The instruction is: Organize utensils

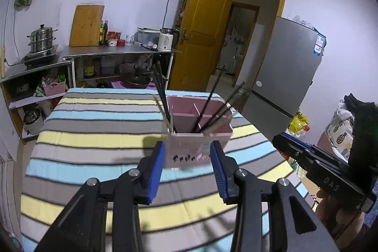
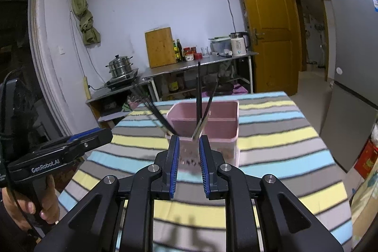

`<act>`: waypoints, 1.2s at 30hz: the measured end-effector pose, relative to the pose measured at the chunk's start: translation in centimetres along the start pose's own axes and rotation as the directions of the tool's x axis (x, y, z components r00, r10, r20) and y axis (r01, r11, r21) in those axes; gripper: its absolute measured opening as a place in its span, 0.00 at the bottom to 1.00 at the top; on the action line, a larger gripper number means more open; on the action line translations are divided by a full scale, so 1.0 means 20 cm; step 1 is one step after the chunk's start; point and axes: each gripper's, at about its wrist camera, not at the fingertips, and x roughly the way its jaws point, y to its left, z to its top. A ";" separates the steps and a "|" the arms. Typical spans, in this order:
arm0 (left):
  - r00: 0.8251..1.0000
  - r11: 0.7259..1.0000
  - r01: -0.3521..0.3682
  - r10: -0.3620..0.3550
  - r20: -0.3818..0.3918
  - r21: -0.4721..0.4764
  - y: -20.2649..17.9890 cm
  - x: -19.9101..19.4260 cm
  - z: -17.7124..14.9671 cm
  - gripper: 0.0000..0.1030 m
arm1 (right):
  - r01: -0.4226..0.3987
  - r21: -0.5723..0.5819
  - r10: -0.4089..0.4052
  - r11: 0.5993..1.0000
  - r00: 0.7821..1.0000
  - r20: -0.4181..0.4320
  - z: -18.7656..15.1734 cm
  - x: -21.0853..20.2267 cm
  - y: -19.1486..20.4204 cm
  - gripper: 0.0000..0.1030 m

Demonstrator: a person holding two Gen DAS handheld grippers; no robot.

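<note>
A pink utensil holder (image 1: 197, 141) with inner dividers stands on the striped table; it also shows in the right wrist view (image 2: 203, 124). Several black chopsticks (image 1: 208, 100) lean in its compartments, and more lean at its left side (image 1: 160, 86). In the right wrist view the chopsticks (image 2: 199, 91) stand up from it, beside a metal utensil (image 2: 200, 125). My left gripper (image 1: 187, 149) is open and empty, just short of the holder's near wall. My right gripper (image 2: 188, 142) is open and empty, close to the holder's near rim. Each gripper shows in the other's view.
The striped tablecloth (image 1: 94, 124) covers the table. A steel counter (image 1: 118, 51) behind holds a cutting board, bottles and a kettle. A steamer pot (image 1: 41, 38) sits on a stove at left. A grey fridge (image 1: 288, 67) and an open wooden door (image 1: 203, 23) stand at right.
</note>
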 end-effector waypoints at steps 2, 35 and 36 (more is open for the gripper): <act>1.000 1.000 -0.003 0.003 -0.001 0.001 -0.01 -0.03 -0.06 0.41 | 0.000 -0.001 0.000 1.000 1.000 -0.012 -0.04 -0.02 0.01 0.17; 0.995 0.994 -0.097 0.095 0.042 0.048 -0.14 -0.25 -0.53 0.42 | 0.070 -0.062 -0.069 0.996 0.998 0.012 -0.47 -0.28 0.14 0.17; 0.995 0.994 -0.098 0.097 0.040 0.048 -0.14 -0.25 -0.54 0.42 | 0.073 -0.064 -0.072 0.995 0.997 0.016 -0.48 -0.28 0.15 0.17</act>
